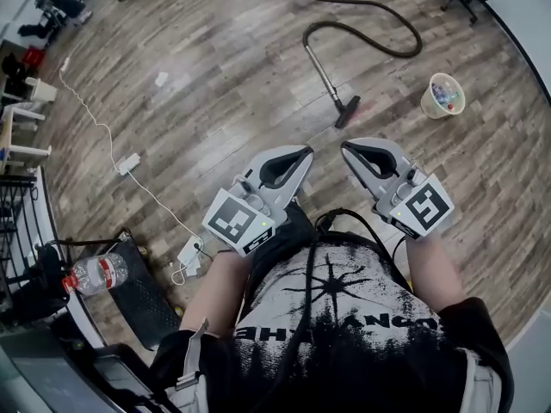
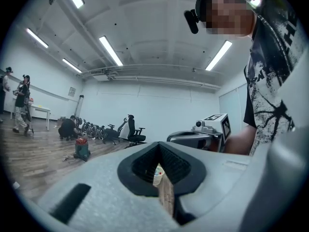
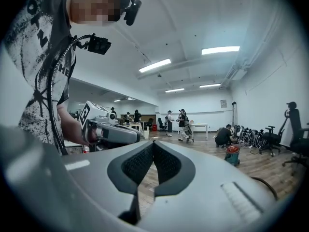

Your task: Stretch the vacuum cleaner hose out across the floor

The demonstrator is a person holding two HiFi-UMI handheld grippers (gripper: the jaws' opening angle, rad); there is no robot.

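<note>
The black vacuum hose [image 1: 372, 26] lies in a loop on the wood floor far ahead. It joins a metal wand [image 1: 322, 69] that ends in a black floor nozzle [image 1: 347, 111]. The green and red vacuum body [image 2: 81, 149] stands farther off, and it also shows in the right gripper view as the vacuum body [image 3: 232, 154] with a bit of hose [image 3: 263, 185] near it. My left gripper [image 1: 303, 154] and right gripper [image 1: 348, 150] are held side by side at waist height, well short of the nozzle. Both are shut and empty.
A cream bucket [image 1: 442, 95] with colourful bits stands right of the nozzle. A white cable with a power strip [image 1: 127, 163] runs along the left. A water bottle [image 1: 95, 274] lies by dark gear at lower left. Office chairs [image 2: 134, 132] and people [image 3: 185, 124] are far off.
</note>
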